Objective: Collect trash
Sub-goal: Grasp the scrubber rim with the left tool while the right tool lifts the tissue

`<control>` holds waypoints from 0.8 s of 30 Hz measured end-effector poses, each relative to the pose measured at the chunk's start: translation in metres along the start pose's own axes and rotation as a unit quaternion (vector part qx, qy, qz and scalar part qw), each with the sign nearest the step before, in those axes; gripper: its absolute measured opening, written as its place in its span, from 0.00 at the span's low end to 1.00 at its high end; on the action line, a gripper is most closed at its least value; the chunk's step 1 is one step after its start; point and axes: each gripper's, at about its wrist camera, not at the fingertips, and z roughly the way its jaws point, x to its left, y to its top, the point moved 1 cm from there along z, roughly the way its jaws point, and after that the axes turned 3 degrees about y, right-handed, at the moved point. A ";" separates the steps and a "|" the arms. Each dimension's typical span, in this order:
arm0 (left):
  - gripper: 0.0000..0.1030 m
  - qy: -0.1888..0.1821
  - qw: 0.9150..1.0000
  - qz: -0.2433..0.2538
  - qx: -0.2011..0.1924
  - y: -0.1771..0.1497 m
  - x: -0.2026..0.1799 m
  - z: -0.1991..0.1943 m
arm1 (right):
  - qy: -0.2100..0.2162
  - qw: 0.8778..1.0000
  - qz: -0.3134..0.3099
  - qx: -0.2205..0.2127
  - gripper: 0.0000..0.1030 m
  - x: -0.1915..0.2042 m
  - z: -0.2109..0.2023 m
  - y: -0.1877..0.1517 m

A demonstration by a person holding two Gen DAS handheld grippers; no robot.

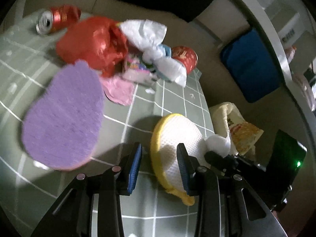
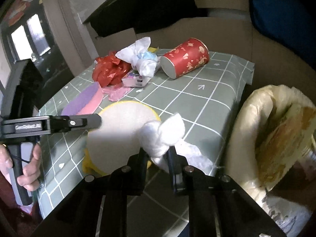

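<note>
My right gripper [image 2: 157, 155] is shut on a crumpled white tissue [image 2: 164, 136] at the table's near edge, beside the bin. The left wrist view shows the same tissue [image 1: 217, 143] at the right gripper's tip. My left gripper [image 1: 159, 167] is open over a round white mesh pad with a yellow rim [image 1: 177, 138]. The rim lies between its blue pads, and neither pad presses on it. A pile at the table's far side holds a red plastic bag [image 1: 92, 41], white crumpled wrapping [image 1: 144, 33], a red paper cup [image 2: 185, 59] on its side and a red can [image 1: 57, 17].
A bin lined with a pale bag [image 2: 246, 118] stands off the table's right edge, with a yellowish wrapper inside. A purple and pink sponge [image 1: 63, 118], a pink cloth [image 1: 120, 90] and a small colourful box [image 1: 136, 69] lie on the green checked tablecloth [image 2: 207, 102]. A hand [image 2: 29, 167] holds the left gripper's handle.
</note>
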 end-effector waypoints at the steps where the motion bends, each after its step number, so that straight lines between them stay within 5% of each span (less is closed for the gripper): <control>1: 0.37 -0.003 1.000 -0.003 -0.003 0.000 -0.001 0.001 | 0.002 1.000 0.002 0.000 0.17 0.001 0.000 0.000; 7: 0.36 0.004 1.000 -0.009 0.005 0.004 -0.009 0.003 | 0.009 1.000 0.006 -0.004 0.18 0.005 0.004 0.000; 11: 0.17 0.012 1.000 0.018 -0.019 0.005 -0.012 -0.015 | 0.009 1.000 -0.002 -0.008 0.18 0.013 0.004 0.000; 14: 0.14 0.007 0.998 0.032 -0.046 0.002 -0.013 -0.038 | 0.021 1.000 0.002 -0.012 0.23 0.015 0.004 0.000; 17: 0.13 0.043 0.994 0.055 -0.086 0.000 -0.015 -0.063 | 0.031 0.999 -0.002 -0.015 0.42 0.017 0.003 -0.001; 21: 0.13 0.120 0.979 0.095 -0.133 0.000 -0.017 -0.090 | 0.030 0.999 -0.019 -0.027 0.43 0.024 -0.004 -0.003; 24: 0.13 0.144 0.972 0.112 -0.147 -0.001 -0.016 -0.100 | 0.025 0.998 -0.039 -0.030 0.43 0.031 -0.006 0.001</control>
